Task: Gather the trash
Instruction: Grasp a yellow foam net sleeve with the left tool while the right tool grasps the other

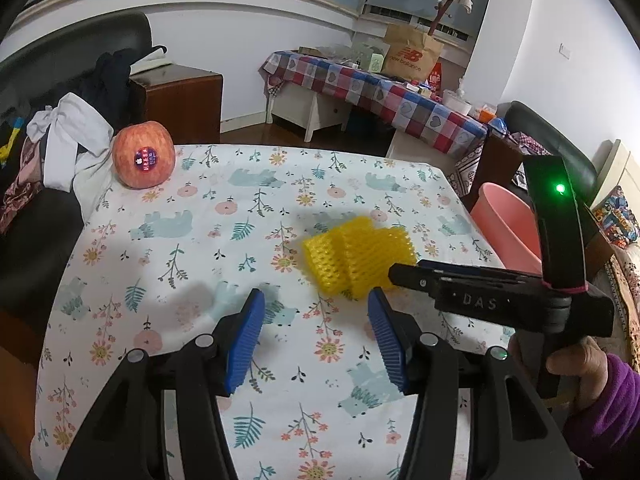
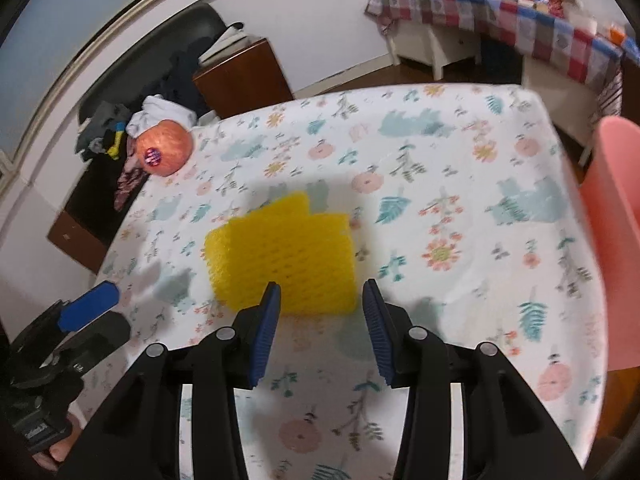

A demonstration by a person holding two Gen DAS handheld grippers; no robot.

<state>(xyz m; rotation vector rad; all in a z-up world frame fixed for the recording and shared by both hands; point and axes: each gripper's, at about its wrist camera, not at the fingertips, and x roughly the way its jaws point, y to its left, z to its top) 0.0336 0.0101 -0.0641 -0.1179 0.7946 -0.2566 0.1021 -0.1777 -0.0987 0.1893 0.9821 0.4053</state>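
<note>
A yellow foam fruit net (image 1: pixel 358 258) lies flat on the floral tablecloth (image 1: pixel 240 216), right of centre; it also shows in the right wrist view (image 2: pixel 282 260). My left gripper (image 1: pixel 316 336) is open and empty, hovering just short of the net. My right gripper (image 2: pixel 320 328) is open and empty, right above the net's near edge, jaws either side of it. From the left wrist view the right gripper (image 1: pixel 404 272) reaches in from the right, its tip at the net's right end. A pink bin (image 1: pixel 508 232) stands beyond the table's right edge, also in the right wrist view (image 2: pixel 616 216).
A red apple with a sticker (image 1: pixel 143 154) sits at the table's far left corner, also in the right wrist view (image 2: pixel 163 148). Clothes are piled on a dark chair (image 1: pixel 60 148) to the left. A checked-cloth table (image 1: pixel 380 92) with bags stands behind.
</note>
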